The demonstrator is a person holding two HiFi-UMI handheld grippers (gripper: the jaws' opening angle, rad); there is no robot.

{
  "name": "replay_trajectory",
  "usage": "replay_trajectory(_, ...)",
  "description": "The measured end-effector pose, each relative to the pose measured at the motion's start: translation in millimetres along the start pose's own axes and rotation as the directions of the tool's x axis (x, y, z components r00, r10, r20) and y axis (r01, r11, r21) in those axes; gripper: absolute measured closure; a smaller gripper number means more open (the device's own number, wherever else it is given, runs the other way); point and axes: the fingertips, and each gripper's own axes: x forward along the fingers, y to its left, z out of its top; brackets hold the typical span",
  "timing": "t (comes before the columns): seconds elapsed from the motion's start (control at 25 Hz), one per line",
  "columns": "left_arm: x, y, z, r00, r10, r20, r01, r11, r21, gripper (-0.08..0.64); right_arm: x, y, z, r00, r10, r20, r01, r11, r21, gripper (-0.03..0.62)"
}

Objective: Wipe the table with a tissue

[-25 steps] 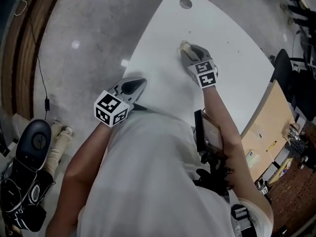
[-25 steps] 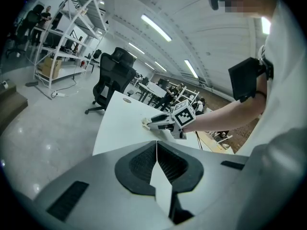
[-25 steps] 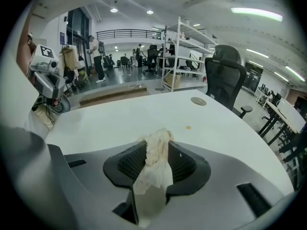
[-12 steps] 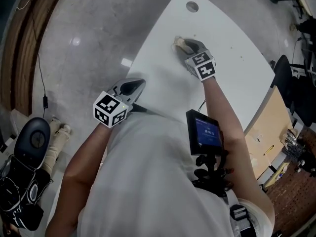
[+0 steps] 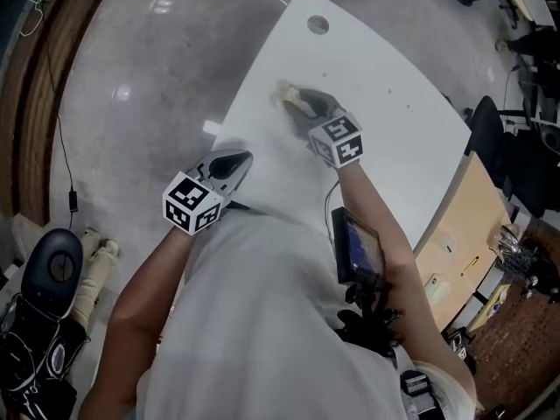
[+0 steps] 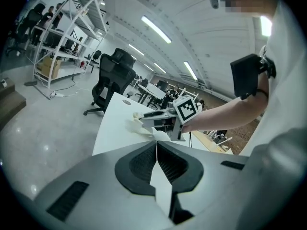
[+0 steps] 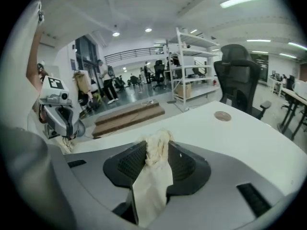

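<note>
Right gripper [image 5: 306, 105] clamps the crumpled tissue [image 5: 285, 94] between its jaws, the wad bulging past the tips and a flat tail trailing back through them. It points down at the white table [image 5: 394, 94] near the left edge, with the tissue at or just above the surface; contact cannot be settled. Left gripper [image 5: 234, 159] has its jaws pressed together on nothing and hangs at the near edge, well apart. The tissue leads the right gripper toward the far-left corner, short of the round hole [image 5: 318, 24], its length along the jaws' line. Any next stroke, I judge, belongs to the right hand.
</note>
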Motion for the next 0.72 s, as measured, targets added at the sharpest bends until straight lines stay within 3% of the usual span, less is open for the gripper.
replay_trajectory(0.16, 7, 2, 9, 0.999, -0.009, 0.032, 0.009, 1.000, -0.001, 0.552, -49, -63, -34, 0.978, -0.205, -0.051, 0.209, 0.972, 0.107, 0.454)
replay_trajectory(0.32, 12, -2, 9, 0.999, -0.019, 0.033, 0.019, 1.000, -0.011, 0.552, -90, -123, -66, 0.908, -0.401, -0.124, 0.419, 0.875, 0.243, 0.454)
replay_trajectory(0.4, 8, -2, 5, 1.000, -0.015, 0.024, 0.016, 1.000, -0.017, 0.552, -100, -142, -77, 0.873, -0.464, -0.150, 0.487, 0.823, 0.293, 0.454)
replay_trajectory(0.44, 6, -1, 3, 1.000, -0.011, 0.020, 0.012, 1.000, -0.021, 0.552, -102, -150, -78, 0.863, -0.480, -0.161, 0.506, 0.811, 0.293, 0.454)
replay_trajectory(0.72, 6, 6, 6, 1.000, 0.021, 0.012, -0.021, 0.999, -0.039, 0.552, -93, -189, -65, 0.848, -0.499, -0.178, 0.527, 0.831, 0.179, 0.456)
